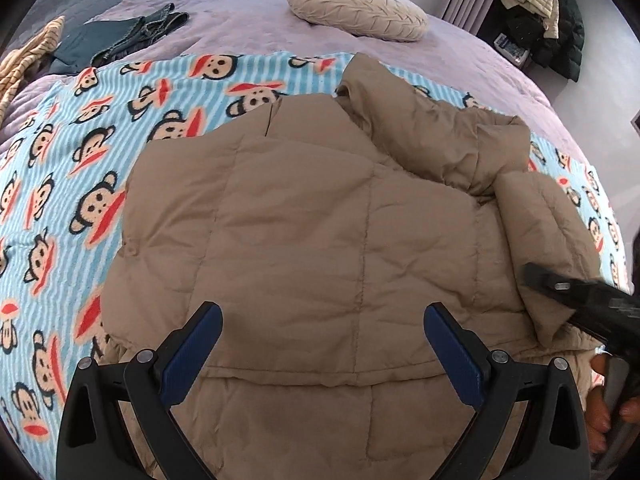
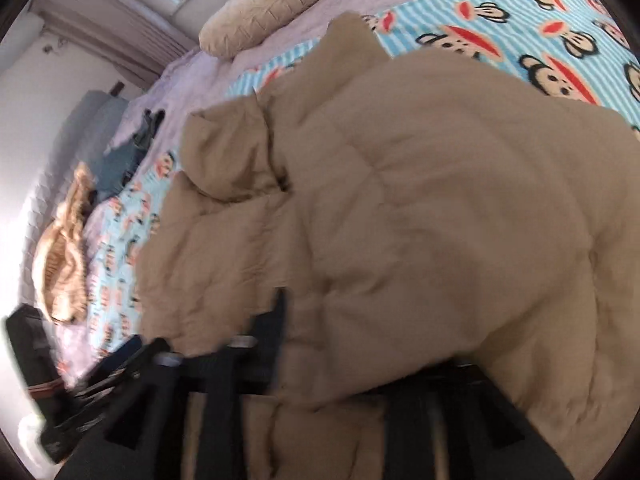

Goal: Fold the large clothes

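Right wrist view is smeared with motion, so the right gripper [image 2: 360, 364] shows only as dark streaks half buried under the tan puffer jacket [image 2: 400, 208]; whether its pads press the fabric I cannot tell. From the left wrist, the left gripper [image 1: 323, 354] stands apart over the jacket's quilted back (blue ribbed pads, nothing between them). The jacket lies on a striped monkey-print fleece blanket [image 1: 60, 184] on the lilac bed [image 1: 248, 28], sleeve folded across. A pleated oval cushion [image 1: 356, 8] rests beyond.
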`<state>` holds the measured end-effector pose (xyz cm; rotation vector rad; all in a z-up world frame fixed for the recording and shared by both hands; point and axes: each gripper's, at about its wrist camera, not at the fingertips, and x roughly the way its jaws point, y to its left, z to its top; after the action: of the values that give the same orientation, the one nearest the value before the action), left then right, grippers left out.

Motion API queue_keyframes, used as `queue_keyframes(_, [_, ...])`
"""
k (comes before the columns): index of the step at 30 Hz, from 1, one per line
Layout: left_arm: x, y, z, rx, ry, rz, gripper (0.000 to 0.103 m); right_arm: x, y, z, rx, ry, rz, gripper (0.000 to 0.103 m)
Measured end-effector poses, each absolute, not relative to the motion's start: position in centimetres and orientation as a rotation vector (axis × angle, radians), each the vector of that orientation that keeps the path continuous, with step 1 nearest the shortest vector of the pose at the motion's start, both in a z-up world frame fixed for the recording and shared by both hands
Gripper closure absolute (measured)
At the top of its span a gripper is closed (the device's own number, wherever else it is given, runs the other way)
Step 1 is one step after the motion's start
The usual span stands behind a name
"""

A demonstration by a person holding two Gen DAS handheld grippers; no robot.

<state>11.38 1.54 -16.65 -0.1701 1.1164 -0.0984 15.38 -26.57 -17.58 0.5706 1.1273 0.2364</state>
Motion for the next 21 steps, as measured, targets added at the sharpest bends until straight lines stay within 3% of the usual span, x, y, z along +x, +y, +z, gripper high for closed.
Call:
queue_keyframes(6, [11.8, 2.7, -16.2, -0.223, 1.102, -0.112, 0.002, 13.7, -32.8, -16.2, 0.821, 1.035, 0.098, 0.032])
queue_keyframes(8, [11.8, 3.0, -16.1, -0.225, 1.093, -0.115, 0.002, 14.1, -34.4, -16.7, 0.906, 1.012, 0.063, 0.062])
queue_keyframes(9, [11.7, 3.2, -16.0, -0.230, 1.088, -0.120, 0.002, 14.4, -34.9, -16.8, 0.925, 1.012, 0.048, 0.086])
queue_keyframes(10, [11.7, 3.5, -15.8, -0.238, 1.085, -0.127, 0.002, 14.7, -34.9, -16.6, 0.924, 1.002, 0.049, 0.091])
queue_keyframes(17, [11.7, 7.1, -15.0, -0.408, 1.060, -0.195, 0.002, 16.7, -25.0, -12.3, 0.578, 0.999, 0.284, 0.094])
queue_keyframes(20, [11.8, 9.2, -14.6, -0.522, 1.043, -0.230, 0.002, 16.1, -19.5, -12.6, 0.401, 1.083, 0.357, 0.089])
queue_keyframes(21, [11.8, 9.7, -14.5, -0.552, 1.040, -0.243, 0.002, 15.7, -17.7, -13.2, 0.328, 1.137, 0.367, 0.082])
